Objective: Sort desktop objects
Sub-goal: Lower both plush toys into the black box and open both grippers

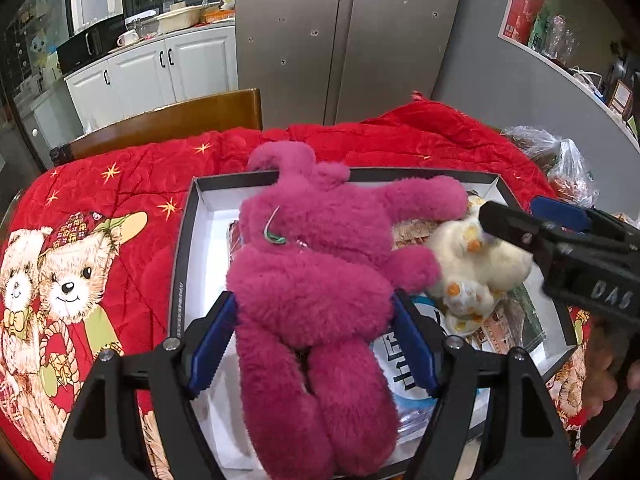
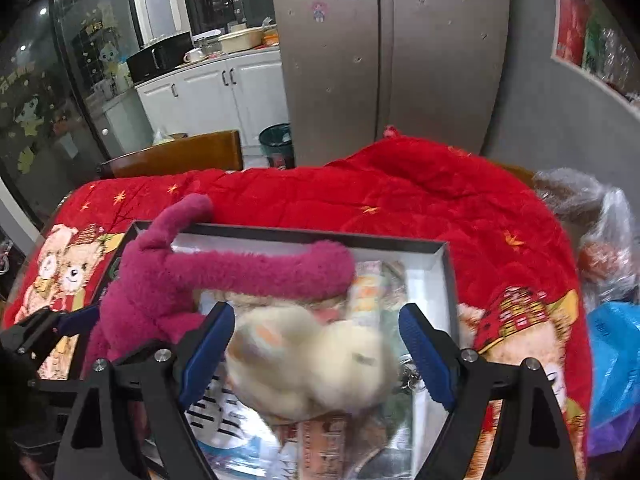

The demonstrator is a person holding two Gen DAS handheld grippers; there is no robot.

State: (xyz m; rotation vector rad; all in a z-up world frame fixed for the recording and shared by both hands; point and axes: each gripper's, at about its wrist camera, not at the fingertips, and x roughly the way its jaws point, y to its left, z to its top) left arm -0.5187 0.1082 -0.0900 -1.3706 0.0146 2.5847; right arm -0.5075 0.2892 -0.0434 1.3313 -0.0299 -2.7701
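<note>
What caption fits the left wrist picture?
Left tongs grip a magenta plush toy over the box.

The magenta plush (image 1: 316,280) is long, shaggy pile, matt and soft. The cream plush (image 1: 476,264) has shorter fluffy fleece with orange patches (blurred in the right wrist view). The box (image 1: 182,264) looks like card: matt black on its walls, plain white inside, with glossy printed packets (image 1: 520,320) along its right edge. The quilt (image 1: 120,184) under it is red cloth, stitched and slightly sheeny, printed with bears. Both the left gripper (image 1: 314,348) and right gripper (image 2: 316,356) are matt black plastic with bright metal screws and ribbed blue pads (image 1: 212,344). The chair (image 1: 168,124) is glossy varnished wood; the fridge (image 1: 348,32) is brushed metal.
</note>
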